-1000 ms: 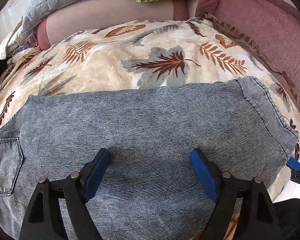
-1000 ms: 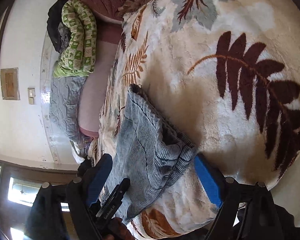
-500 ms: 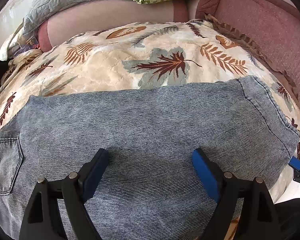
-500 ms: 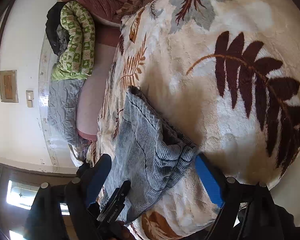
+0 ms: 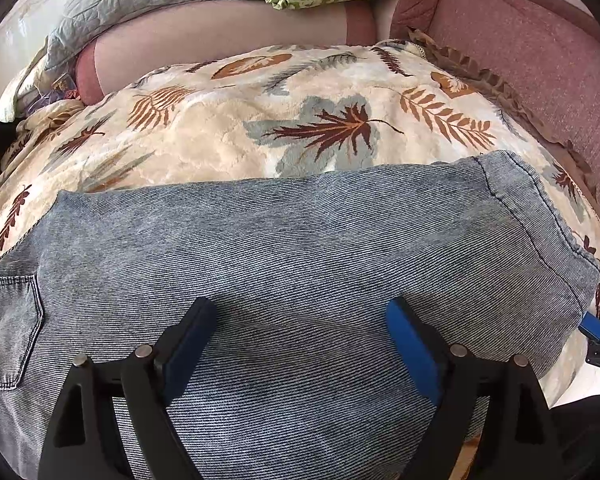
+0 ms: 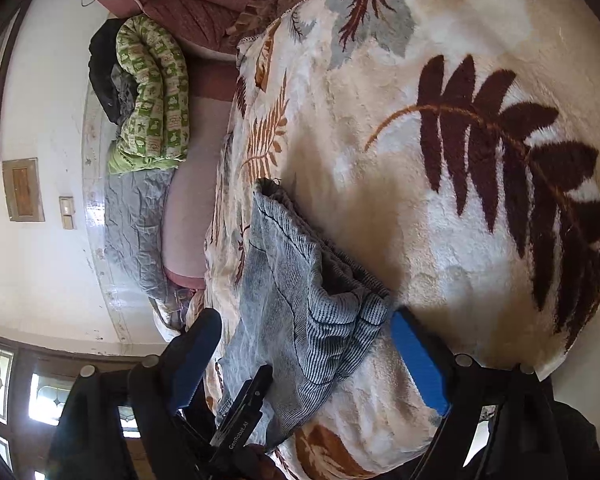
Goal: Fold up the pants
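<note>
A leaf-patterned blanket [image 5: 228,148] covers the bed, and everything else sits relative to it. The denim pants [image 5: 300,256] lie flat across its near edge, back pocket [image 5: 10,328] at the left, hem at the right. Beyond the blanket's far side rests a folded green quilt [image 6: 156,92]. The left gripper [image 5: 298,344] hovers over the pants, jaws spread and holding nothing. The right gripper [image 6: 304,360] has its jaws released either side of the bunched hem [image 6: 340,312].

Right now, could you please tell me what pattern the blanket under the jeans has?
The blanket is cream with brown, rust and grey leaf prints, clearest in the left wrist view.
</note>
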`<action>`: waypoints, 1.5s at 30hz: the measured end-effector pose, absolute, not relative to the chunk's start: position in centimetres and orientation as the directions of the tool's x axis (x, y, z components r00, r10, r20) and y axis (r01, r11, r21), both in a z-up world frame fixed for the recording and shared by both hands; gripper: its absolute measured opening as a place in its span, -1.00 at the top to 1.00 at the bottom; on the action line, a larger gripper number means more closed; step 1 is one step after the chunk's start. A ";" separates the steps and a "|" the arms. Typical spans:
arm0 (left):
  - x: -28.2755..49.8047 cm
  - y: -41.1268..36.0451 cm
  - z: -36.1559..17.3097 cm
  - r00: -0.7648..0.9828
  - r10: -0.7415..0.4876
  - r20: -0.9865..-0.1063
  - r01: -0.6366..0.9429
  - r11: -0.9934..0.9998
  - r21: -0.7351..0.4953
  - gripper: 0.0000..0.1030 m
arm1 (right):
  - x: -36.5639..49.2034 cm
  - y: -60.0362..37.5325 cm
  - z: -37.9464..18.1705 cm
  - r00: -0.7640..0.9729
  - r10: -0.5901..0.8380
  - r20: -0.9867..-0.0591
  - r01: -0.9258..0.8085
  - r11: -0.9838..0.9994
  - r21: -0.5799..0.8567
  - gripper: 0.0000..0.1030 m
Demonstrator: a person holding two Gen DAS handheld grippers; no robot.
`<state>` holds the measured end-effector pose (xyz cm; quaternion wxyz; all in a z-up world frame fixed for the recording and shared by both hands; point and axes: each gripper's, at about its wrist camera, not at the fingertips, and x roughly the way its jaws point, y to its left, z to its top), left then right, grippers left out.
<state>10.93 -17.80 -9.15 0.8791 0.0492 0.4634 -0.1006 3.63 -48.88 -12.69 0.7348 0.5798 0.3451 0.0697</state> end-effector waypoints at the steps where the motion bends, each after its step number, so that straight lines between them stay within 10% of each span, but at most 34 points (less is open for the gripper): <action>1: 10.9 -17.8 -9.2 0.551 -0.131 -0.824 0.223 0.975 -0.006 -0.71 | 3.6 -48.9 -12.7 0.753 0.504 -0.423 0.298 0.313 0.902 -0.73; 11: 11.1 -17.8 -9.3 0.548 -0.132 -0.826 0.228 0.974 -0.004 -0.73 | 3.5 -49.2 -12.7 0.753 0.497 -0.431 0.314 0.305 0.899 -0.70; 16: 11.1 -17.8 -9.3 0.546 -0.126 -0.828 0.225 0.974 0.000 -0.73 | 3.7 -48.8 -12.5 0.710 0.467 -0.527 0.383 0.371 0.846 0.27; 22: 11.0 -17.9 -9.3 0.547 -0.117 -0.829 0.223 0.975 0.010 -0.73 | 4.2 -48.2 -11.6 0.692 0.429 -0.580 0.386 0.460 0.800 0.58; 38: 10.3 -5.0 -4.1 0.588 -0.231 -0.775 0.014 0.961 -0.275 -0.73 | 6.3 -30.5 3.6 0.749 0.339 -0.569 -0.085 0.901 0.426 0.69; 45: 6.7 6.8 -3.4 0.661 -0.113 -0.741 -0.191 0.931 -0.312 -0.73 | 4.5 -14.4 -3.4 0.568 0.461 -0.682 -0.378 0.882 0.280 0.70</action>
